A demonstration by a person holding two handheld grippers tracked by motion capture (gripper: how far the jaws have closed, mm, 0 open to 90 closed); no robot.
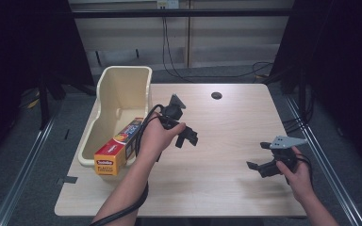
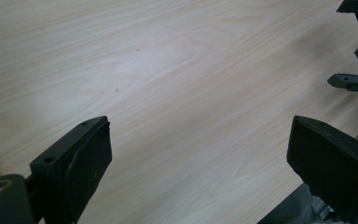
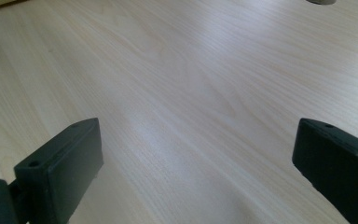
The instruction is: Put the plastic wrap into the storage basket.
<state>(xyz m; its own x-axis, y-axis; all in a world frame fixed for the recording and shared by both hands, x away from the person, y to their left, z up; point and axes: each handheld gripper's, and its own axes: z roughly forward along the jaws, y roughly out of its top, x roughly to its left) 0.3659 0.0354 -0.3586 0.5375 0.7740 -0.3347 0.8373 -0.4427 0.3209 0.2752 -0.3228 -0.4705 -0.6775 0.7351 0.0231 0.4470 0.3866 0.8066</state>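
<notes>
Box [image 1: 118, 153] sits tilted on bin [image 1: 122, 89] front rim, w/ left gripper [image 1: 187, 137] just right of bin, right gripper [image 1: 264, 165] well apart; both jaws wide open, empty. Approach box square, grip mid-length.

Far end of the foil box [image 1: 118, 147] in the bin [image 1: 122, 82] — hidden behind the left hand [image 1: 158, 134]

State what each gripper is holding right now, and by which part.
Nothing is held. The left gripper and the right gripper both stand open over the bare table; the foil box rests in the cream bin, untouched.
</notes>
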